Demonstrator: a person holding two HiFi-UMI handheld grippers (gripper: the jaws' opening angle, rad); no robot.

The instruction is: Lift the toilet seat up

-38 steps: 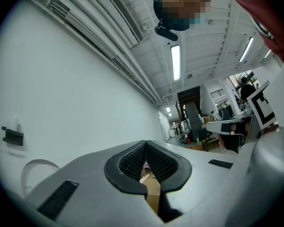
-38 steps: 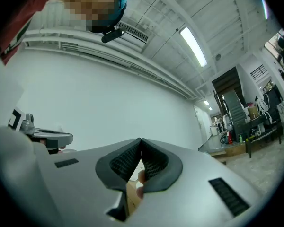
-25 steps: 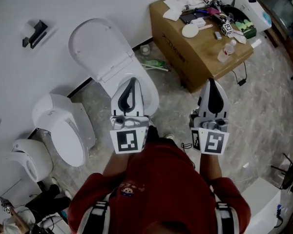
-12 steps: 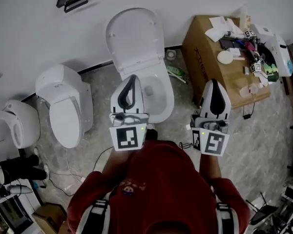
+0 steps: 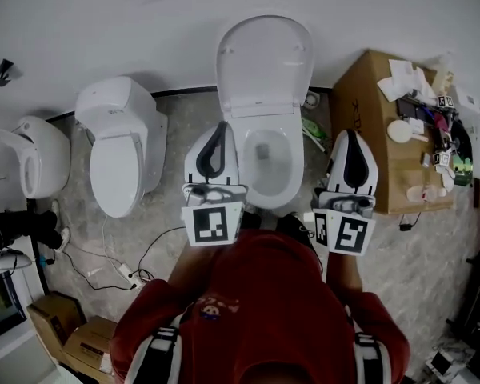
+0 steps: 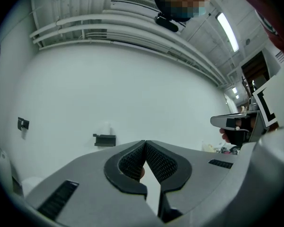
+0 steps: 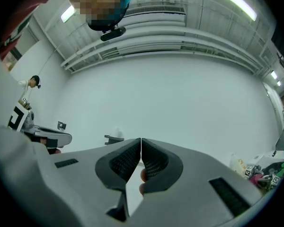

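Observation:
A white toilet (image 5: 266, 146) stands against the wall in the head view, straight ahead between my two grippers. Its lid (image 5: 264, 62) leans upright against the wall and the bowl lies open. Whether the seat ring rests on the rim I cannot tell. My left gripper (image 5: 218, 126) is shut and empty, level with the bowl's left edge. My right gripper (image 5: 348, 134) is shut and empty too, to the right of the bowl. In the left gripper view the left gripper (image 6: 145, 142) faces bare white wall; in the right gripper view so does the right gripper (image 7: 140, 139). The toilet is hidden in both.
A second toilet (image 5: 118, 146) with its lid down and another white fixture (image 5: 32, 154) stand to the left. A cluttered cardboard box (image 5: 376, 142) sits to the right. Cables (image 5: 120, 270) and boxes (image 5: 64, 334) lie on the floor at the lower left. A black bracket (image 6: 104, 139) hangs on the wall.
The view has swung, so the open toilet has slid from the left to the centre between the grippers. The cluttered box has shifted to the right edge. Both grippers stay shut.

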